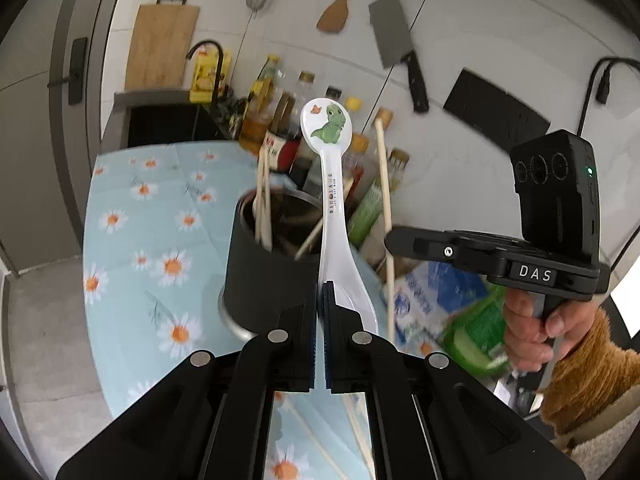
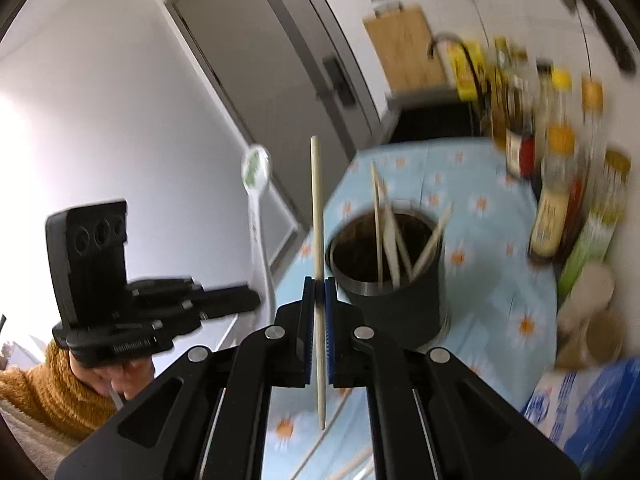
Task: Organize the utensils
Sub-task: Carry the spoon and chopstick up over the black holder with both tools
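Observation:
My left gripper (image 1: 320,292) is shut on a white spoon with a green dinosaur print (image 1: 330,168) and holds it upright beside a black utensil cup (image 1: 264,280). The cup holds several chopsticks (image 1: 262,204). My right gripper (image 2: 319,284) is shut on a single wooden chopstick (image 2: 317,208), upright, just left of the cup (image 2: 400,292). In the left wrist view the right gripper's body (image 1: 500,256) is at the right with that chopstick (image 1: 385,208). The spoon also shows in the right wrist view (image 2: 256,200).
A round table with a blue daisy cloth (image 1: 132,220) carries the cup. Sauce and oil bottles (image 1: 272,120) stand behind it. A blue-white package (image 1: 432,296) and green cloth (image 1: 476,328) lie at the right. A cleaver (image 1: 396,48), wooden spatula (image 1: 338,4) and cutting board (image 1: 160,44) hang on the wall.

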Motion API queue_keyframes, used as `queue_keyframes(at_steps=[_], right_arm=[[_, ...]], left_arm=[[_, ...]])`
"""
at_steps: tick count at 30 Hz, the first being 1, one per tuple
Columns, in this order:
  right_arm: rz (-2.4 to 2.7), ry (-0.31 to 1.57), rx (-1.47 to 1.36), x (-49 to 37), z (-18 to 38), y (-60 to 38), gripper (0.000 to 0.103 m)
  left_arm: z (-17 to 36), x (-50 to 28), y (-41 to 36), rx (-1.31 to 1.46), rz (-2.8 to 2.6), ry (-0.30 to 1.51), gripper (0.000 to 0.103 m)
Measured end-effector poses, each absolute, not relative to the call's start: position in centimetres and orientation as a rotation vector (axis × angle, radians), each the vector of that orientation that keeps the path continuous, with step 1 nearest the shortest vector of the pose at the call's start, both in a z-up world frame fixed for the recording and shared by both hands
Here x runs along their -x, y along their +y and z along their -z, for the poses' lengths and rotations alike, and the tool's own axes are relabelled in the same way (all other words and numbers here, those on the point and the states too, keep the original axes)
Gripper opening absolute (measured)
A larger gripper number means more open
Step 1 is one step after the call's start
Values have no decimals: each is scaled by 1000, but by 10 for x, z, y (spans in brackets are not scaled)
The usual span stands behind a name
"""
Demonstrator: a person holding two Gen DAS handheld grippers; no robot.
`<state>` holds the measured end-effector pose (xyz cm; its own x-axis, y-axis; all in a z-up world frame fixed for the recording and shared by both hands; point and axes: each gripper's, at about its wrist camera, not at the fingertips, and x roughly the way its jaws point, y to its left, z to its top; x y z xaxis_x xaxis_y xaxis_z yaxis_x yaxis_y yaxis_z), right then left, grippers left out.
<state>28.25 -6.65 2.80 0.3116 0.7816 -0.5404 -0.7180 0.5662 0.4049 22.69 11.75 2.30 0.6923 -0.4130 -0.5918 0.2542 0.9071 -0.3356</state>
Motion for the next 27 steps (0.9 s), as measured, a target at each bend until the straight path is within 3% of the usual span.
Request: queue_keyframes(at_steps=[12, 20, 27], right_arm=[[-978, 512, -271, -324, -80, -74, 6], [-908, 481, -334, -349, -79, -74, 6], [-861, 473, -319, -358, -65, -69, 6]], left_arm=[[-56, -264, 110, 165, 329, 529, 2], [-58, -279, 108, 105, 264, 407, 2], [-41, -292, 105, 75, 245, 422, 2]])
